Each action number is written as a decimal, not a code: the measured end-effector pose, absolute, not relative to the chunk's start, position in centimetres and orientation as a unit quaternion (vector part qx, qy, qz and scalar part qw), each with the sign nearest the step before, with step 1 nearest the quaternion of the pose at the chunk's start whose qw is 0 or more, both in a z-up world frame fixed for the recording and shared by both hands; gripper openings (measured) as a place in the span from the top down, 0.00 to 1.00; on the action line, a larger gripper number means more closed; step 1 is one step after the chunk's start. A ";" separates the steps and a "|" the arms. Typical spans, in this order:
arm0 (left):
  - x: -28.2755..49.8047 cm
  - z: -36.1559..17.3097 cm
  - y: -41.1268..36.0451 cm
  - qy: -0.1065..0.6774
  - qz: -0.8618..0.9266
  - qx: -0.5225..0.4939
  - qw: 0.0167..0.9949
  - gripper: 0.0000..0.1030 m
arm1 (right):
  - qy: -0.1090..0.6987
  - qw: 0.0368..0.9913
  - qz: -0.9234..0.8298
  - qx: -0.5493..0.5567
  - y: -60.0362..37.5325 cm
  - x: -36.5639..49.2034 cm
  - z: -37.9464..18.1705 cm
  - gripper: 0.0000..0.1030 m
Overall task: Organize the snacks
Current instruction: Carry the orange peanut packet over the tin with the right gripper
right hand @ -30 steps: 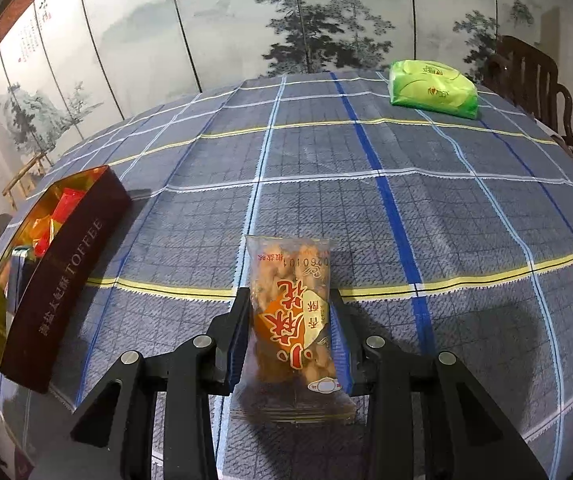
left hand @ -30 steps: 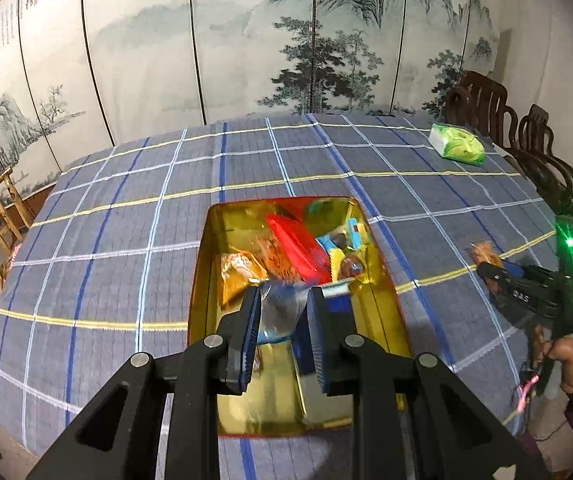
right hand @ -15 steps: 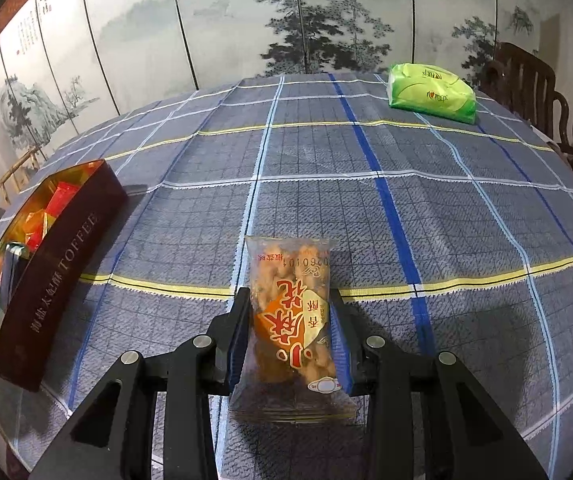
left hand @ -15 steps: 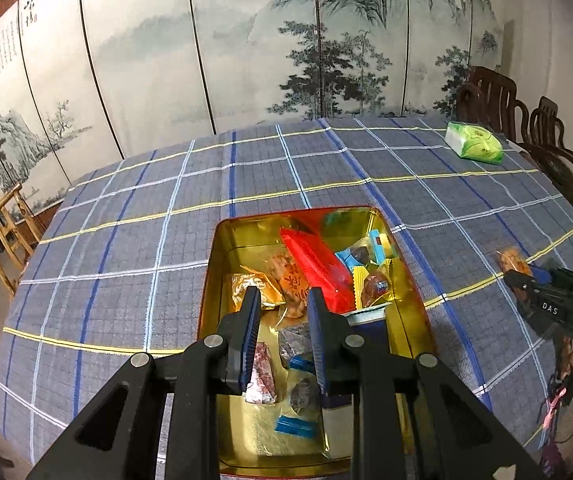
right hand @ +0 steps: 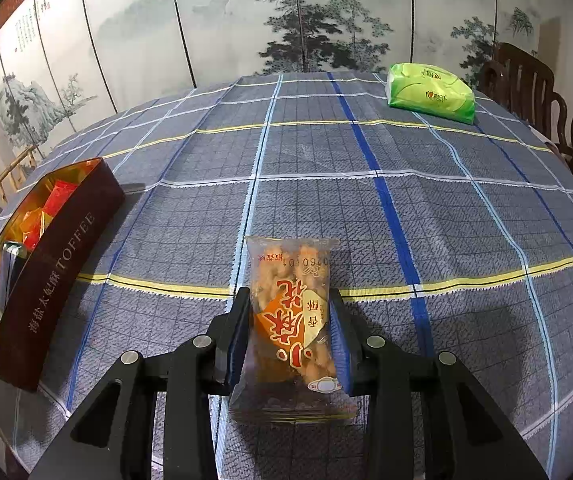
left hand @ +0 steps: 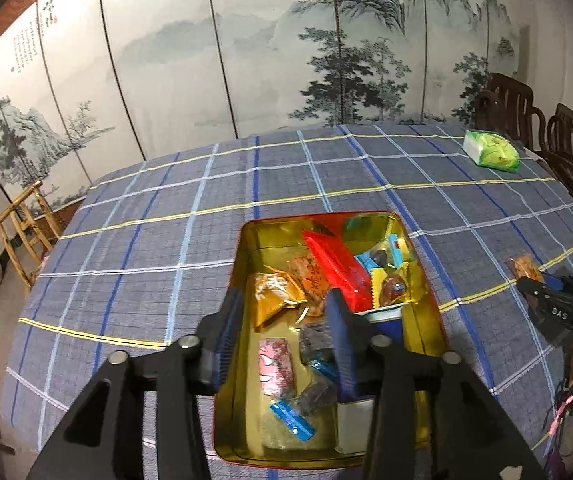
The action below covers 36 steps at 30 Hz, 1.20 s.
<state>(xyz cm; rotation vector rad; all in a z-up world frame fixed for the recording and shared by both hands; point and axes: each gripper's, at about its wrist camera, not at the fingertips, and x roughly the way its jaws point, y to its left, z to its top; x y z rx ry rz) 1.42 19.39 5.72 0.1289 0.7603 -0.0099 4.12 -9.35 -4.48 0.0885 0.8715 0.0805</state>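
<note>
Jaws of the left tool (left hand: pixel 282 334) have just been opening over the tin (left hand: pixel 432 308) near the table's front edge, nothing between them. Right tool (right hand: pixel 289 334) grips the snack packet (right hand: pixel 291 312); risk: soft wrapper slipping in transit.

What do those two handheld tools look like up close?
Each tool is matt black plastic with two angled arms, silver round bolts and blue ribbed pads on flat fingers. The left tool and right tool look alike. From the side, the right one bears white letters, a green light and dangling cables.
</note>
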 end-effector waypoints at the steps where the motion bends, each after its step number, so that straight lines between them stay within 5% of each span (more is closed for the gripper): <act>1: 1.2 5.8 19.4 0.366 0.002 0.067 0.928 0.49 | 0.424 0.904 0.041 0.050 -9.4 4.1 -4.5 0.64; 4: 0.7 6.1 19.7 0.355 0.014 0.073 0.932 0.39 | 0.427 0.901 0.049 0.067 -9.1 4.2 -4.2 0.64; 13: 0.2 6.1 20.2 0.353 0.030 0.073 0.932 0.27 | 0.408 0.907 0.090 0.047 -5.3 3.8 -1.4 0.64; 36: -2.3 4.7 23.8 0.339 0.067 0.061 0.936 0.16 | 0.378 0.909 0.177 0.000 4.3 2.0 3.5 0.64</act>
